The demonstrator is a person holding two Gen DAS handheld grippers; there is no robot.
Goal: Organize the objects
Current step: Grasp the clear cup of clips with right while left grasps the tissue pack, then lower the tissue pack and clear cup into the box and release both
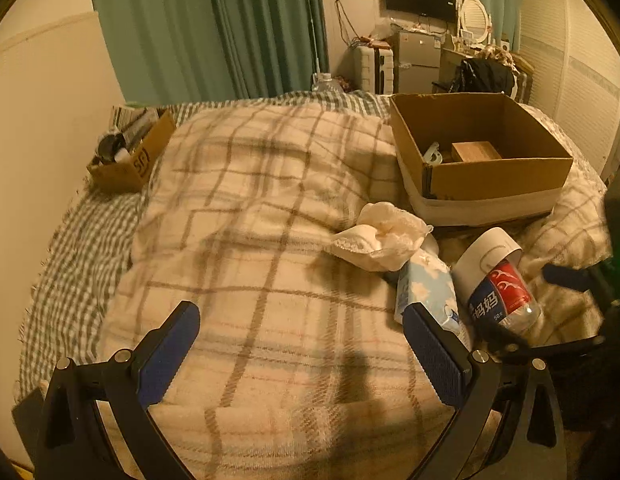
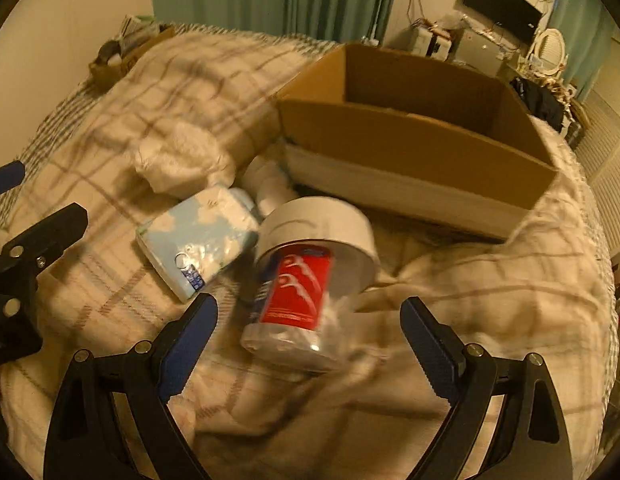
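The clear plastic jar [image 2: 306, 280] with the white lid lies tipped on the plaid blanket [image 2: 490, 288] before the cardboard box [image 2: 410, 140]; right gripper [image 2: 310, 344] spread wide, left gripper [image 1: 302, 356] likewise; probably light, slippery; grip mid-body.

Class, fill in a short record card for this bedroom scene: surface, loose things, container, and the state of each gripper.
surface: plaid blanket on a bed
loose things: jar with white lid lying on its side; tissue pack; crumpled white cloth
container: large cardboard box, open, behind the loose things
left gripper: open, holding nothing
right gripper: open, jar lies just ahead of its fingers
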